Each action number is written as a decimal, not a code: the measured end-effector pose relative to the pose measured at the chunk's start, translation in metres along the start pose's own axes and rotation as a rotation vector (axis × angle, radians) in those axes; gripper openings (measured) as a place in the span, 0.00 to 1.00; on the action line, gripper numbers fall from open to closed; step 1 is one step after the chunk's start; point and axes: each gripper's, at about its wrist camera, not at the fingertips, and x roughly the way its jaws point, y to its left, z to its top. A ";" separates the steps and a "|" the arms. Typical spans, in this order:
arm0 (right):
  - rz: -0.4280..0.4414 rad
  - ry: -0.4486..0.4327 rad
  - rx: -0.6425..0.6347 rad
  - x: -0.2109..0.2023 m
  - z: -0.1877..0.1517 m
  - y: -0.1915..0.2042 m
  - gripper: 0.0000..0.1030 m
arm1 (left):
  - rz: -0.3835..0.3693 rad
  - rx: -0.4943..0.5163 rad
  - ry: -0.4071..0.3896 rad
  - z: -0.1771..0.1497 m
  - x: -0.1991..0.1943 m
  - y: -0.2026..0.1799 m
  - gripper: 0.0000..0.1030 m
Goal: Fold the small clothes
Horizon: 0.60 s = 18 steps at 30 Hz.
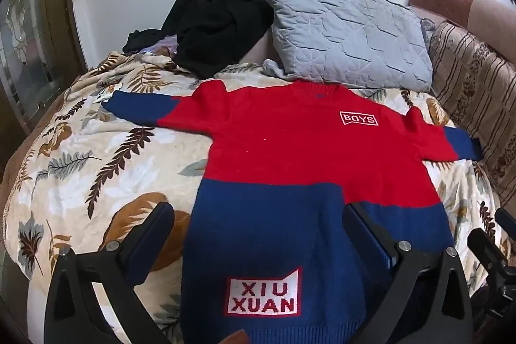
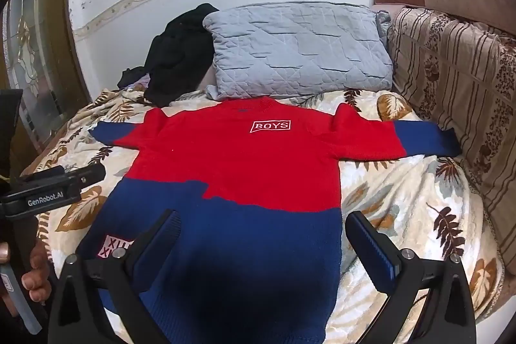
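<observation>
Now sweater (image 1: 290, 157) lay flat, unfolded, mid-bed (image 1: 96, 170), sleeves out at 9 and 3. Left claw (image 1: 258, 221) and right claw (image 2: 261, 228) both spread, empty, over hem. Next, likely: pinch sleeve, fold inward.

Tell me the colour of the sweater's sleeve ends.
Navy blue; the sweater has red shoulders and blue sleeve ends, clearest in the right wrist view.

Sweater (image 1: 290, 157), pillow (image 1: 348, 34) lie on leaf-print bed (image 1: 80, 170).
</observation>
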 end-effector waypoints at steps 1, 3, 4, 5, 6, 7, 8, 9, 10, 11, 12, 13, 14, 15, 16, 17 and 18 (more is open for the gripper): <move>0.000 -0.001 0.001 0.000 0.000 0.000 1.00 | 0.003 0.004 0.000 0.000 0.000 0.000 1.00; 0.000 -0.002 0.001 0.000 0.000 0.000 1.00 | 0.007 0.006 0.000 -0.001 0.000 0.001 1.00; 0.001 -0.002 0.004 0.000 0.000 0.000 1.00 | 0.009 0.005 0.004 -0.001 0.000 0.001 1.00; 0.002 0.000 0.005 0.001 0.000 0.000 1.00 | 0.010 0.008 0.005 -0.001 0.000 -0.001 1.00; 0.004 -0.001 0.005 0.001 0.000 0.001 1.00 | 0.012 0.007 0.005 -0.001 0.001 -0.001 1.00; 0.005 -0.003 0.005 0.001 0.000 0.001 1.00 | 0.018 0.006 0.003 -0.001 0.000 -0.001 1.00; 0.005 -0.003 0.005 0.001 0.001 0.002 1.00 | 0.021 0.005 -0.003 -0.002 -0.001 -0.001 1.00; 0.007 -0.007 0.005 0.001 0.000 0.001 1.00 | 0.020 0.007 -0.004 -0.001 -0.002 0.000 1.00; 0.007 -0.011 0.007 0.000 0.000 0.001 1.00 | 0.015 0.006 -0.003 -0.002 -0.002 0.000 1.00; 0.007 -0.014 0.009 0.000 0.000 0.002 1.00 | 0.007 0.003 -0.002 -0.002 -0.002 0.001 1.00; 0.008 -0.015 0.009 -0.001 0.000 0.002 1.00 | 0.004 0.001 -0.001 -0.003 -0.002 0.001 1.00; 0.007 -0.015 0.008 -0.001 0.000 0.003 1.00 | 0.001 -0.002 0.001 -0.003 -0.002 0.001 1.00; 0.006 -0.013 0.005 0.000 0.001 0.004 1.00 | -0.002 -0.003 0.002 -0.002 -0.002 0.002 1.00; 0.004 -0.014 0.004 -0.001 0.001 0.004 1.00 | -0.003 -0.002 0.002 -0.002 -0.003 0.002 1.00; 0.003 -0.017 0.005 -0.002 0.001 0.004 1.00 | -0.006 0.000 0.002 -0.002 -0.003 0.002 1.00; 0.004 -0.019 0.007 -0.003 0.001 0.005 1.00 | -0.010 0.001 0.001 -0.001 -0.004 0.001 1.00; 0.005 -0.019 0.008 -0.003 0.001 0.006 1.00 | -0.013 0.002 0.000 -0.001 -0.004 0.001 1.00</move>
